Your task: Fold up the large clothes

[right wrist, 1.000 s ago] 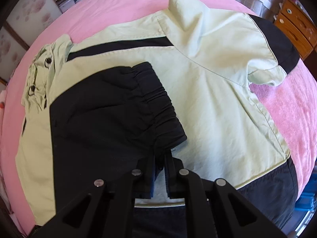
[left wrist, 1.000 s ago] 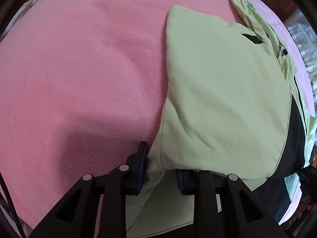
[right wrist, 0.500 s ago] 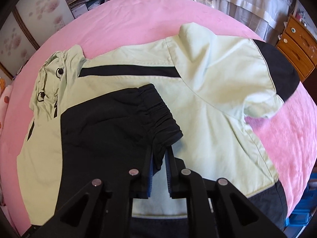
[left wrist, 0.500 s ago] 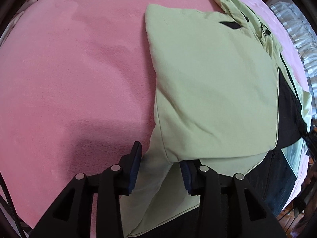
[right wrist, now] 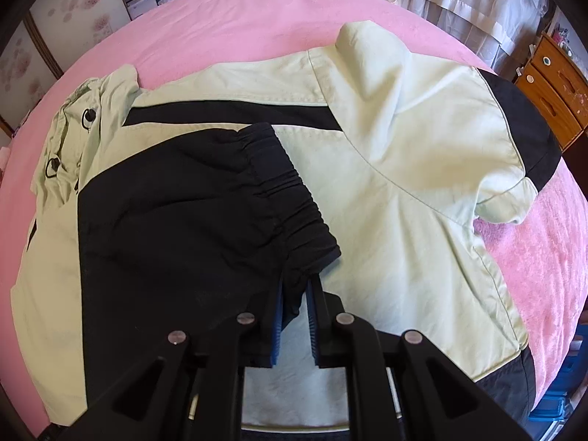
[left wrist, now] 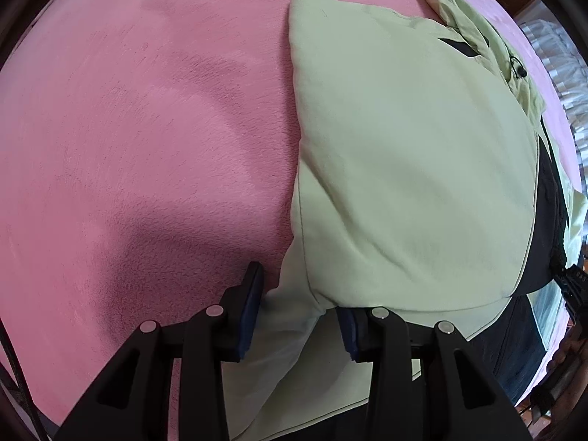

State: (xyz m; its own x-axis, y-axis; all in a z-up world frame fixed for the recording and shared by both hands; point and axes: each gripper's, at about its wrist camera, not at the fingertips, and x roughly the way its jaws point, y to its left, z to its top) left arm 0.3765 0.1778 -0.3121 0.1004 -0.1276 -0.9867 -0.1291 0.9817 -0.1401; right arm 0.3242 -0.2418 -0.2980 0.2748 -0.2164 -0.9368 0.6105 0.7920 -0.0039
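Jacket: pale green and black, spread on pink bed. My right gripper pinches the black sleeve cuff; a tug could unfold it. My left gripper, jaws just opening, straddles a loose green fold that may spring back.

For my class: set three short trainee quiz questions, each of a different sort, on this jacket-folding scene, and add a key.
1. True or false: the right gripper pinches the black elastic cuff.
2. The jacket lies on: A) wooden floor B) pink blanket C) glass table?
3. Fill in: fabric between the left gripper fingers is pale ____.

Key: 1 true; 2 B; 3 green.
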